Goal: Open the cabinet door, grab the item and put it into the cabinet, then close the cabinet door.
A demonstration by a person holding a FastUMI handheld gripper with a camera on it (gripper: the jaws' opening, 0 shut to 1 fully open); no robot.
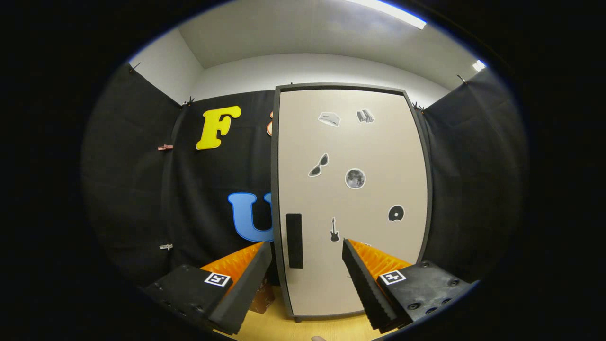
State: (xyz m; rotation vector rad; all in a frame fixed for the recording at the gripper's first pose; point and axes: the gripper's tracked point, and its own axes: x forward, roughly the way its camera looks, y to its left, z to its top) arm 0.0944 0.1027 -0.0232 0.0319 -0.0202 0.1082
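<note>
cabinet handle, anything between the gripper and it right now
Nothing visible does. The gripper is open, and the dark handle on the closed cabinet door shows in the gap between its fingers, beyond the tips, with no object in front of it.

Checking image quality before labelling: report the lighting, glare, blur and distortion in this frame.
Gripper view: even overhead light from a ceiling strip, blown out to white; no glare on the cabinet door; fisheye bows the door's edges; stickers and handle look sharp; the open gripper close in front is slightly soft.
</note>
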